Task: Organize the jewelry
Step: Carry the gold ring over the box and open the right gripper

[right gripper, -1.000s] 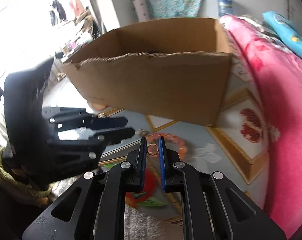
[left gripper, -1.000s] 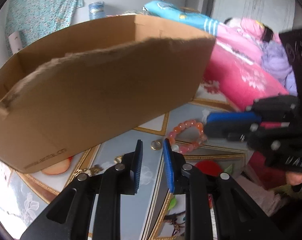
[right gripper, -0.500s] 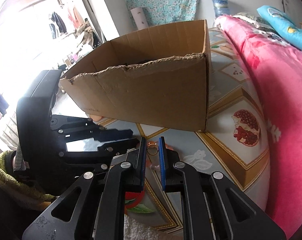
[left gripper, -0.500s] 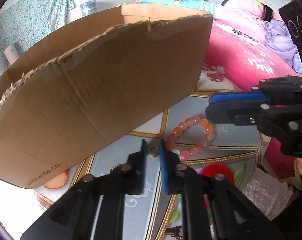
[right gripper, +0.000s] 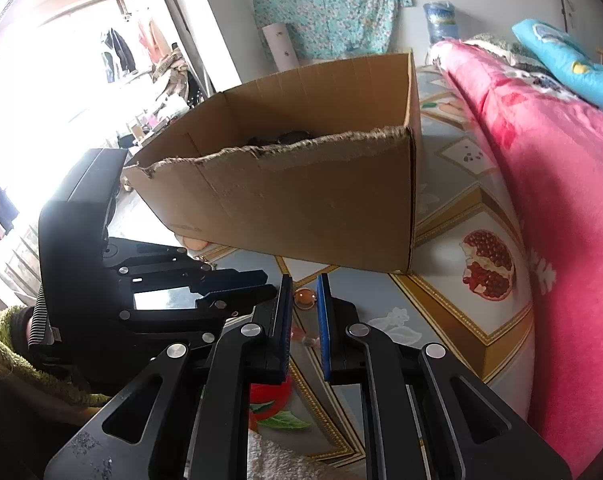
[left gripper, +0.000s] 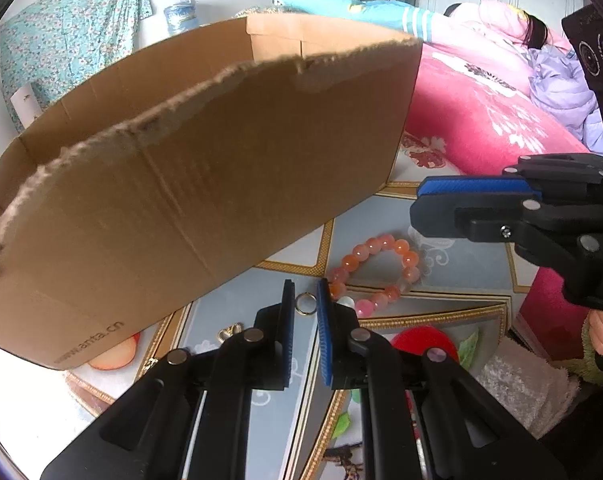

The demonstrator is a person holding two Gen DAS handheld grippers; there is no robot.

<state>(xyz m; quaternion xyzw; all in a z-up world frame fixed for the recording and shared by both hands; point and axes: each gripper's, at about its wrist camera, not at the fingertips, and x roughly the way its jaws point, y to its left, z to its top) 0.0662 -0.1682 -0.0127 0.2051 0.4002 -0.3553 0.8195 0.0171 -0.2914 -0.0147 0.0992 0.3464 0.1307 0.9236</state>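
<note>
Both grippers pinch small gold rings near a torn cardboard box [right gripper: 301,200]. The left gripper [left gripper: 305,304] holds one ring [left gripper: 305,303]; the right gripper [right gripper: 304,298] holds another ring [right gripper: 304,297]. A pink bead bracelet [left gripper: 375,272] lies just beyond. Thin hoops could slip free while being carried to the box.

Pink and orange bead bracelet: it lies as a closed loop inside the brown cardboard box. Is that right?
Not quite. The pink and orange bead bracelet does lie as a closed loop, but not inside the brown cardboard box. It rests outside, on the patterned tablecloth in front of the box, as the left wrist view shows.
</note>
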